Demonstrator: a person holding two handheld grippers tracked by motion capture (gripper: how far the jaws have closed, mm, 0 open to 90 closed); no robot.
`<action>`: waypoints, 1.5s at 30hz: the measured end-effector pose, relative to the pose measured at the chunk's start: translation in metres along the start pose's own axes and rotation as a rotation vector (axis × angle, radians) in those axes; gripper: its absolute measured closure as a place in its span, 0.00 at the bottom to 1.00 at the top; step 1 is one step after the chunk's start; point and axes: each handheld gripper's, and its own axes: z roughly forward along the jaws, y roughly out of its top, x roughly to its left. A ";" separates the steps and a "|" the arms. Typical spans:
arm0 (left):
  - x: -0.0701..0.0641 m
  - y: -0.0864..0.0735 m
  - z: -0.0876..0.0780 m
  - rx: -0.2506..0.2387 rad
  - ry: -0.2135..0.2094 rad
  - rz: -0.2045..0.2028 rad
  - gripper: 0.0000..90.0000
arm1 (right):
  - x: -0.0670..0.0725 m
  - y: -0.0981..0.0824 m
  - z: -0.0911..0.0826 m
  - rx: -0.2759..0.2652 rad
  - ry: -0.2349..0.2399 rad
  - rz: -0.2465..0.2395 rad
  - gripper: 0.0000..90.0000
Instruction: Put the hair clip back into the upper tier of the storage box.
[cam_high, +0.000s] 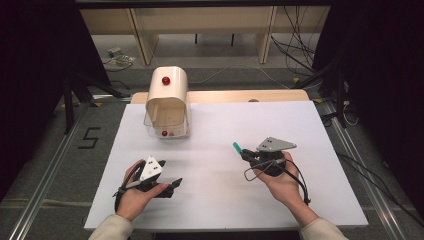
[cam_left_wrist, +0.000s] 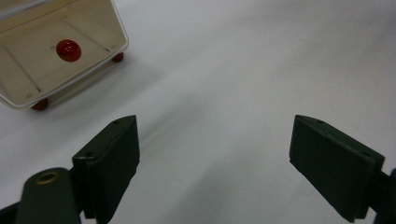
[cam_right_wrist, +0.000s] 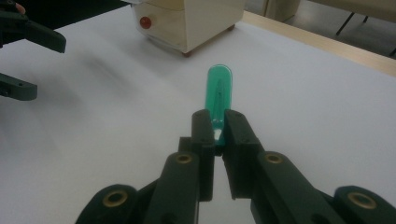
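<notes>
My right gripper (cam_right_wrist: 217, 122) is shut on a translucent green tube (cam_right_wrist: 219, 88), which sticks out ahead of the jaws just above the white table sheet. In the high view the right gripper (cam_high: 243, 153) sits right of centre, with the green tube (cam_high: 236, 147) pointing up and left. Held low at the front left, my left gripper (cam_high: 169, 180) has its jaws wide apart. Nothing lies between them in the left gripper view (cam_left_wrist: 215, 137). A cream box (cam_high: 167, 105) with red knobs stands at the back left, its front open.
The cream box (cam_left_wrist: 56, 51) lies ahead and to the left of the left gripper, a red knob (cam_left_wrist: 68, 50) showing inside it. In the right gripper view, the box (cam_right_wrist: 191, 21) is far ahead and the left gripper (cam_right_wrist: 28, 51) at far left. The table's wooden edge (cam_high: 225, 96) runs behind.
</notes>
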 end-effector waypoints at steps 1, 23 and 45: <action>0.000 0.000 0.000 0.000 0.000 0.000 0.18 | 0.000 0.001 0.001 -0.001 0.001 -0.001 0.93; -0.001 0.000 0.001 0.002 -0.005 0.003 0.18 | 0.004 0.018 0.012 -0.005 0.015 -0.012 0.93; -0.001 0.001 0.001 0.004 -0.007 0.007 0.18 | 0.009 0.051 0.021 -0.028 0.028 -0.052 0.93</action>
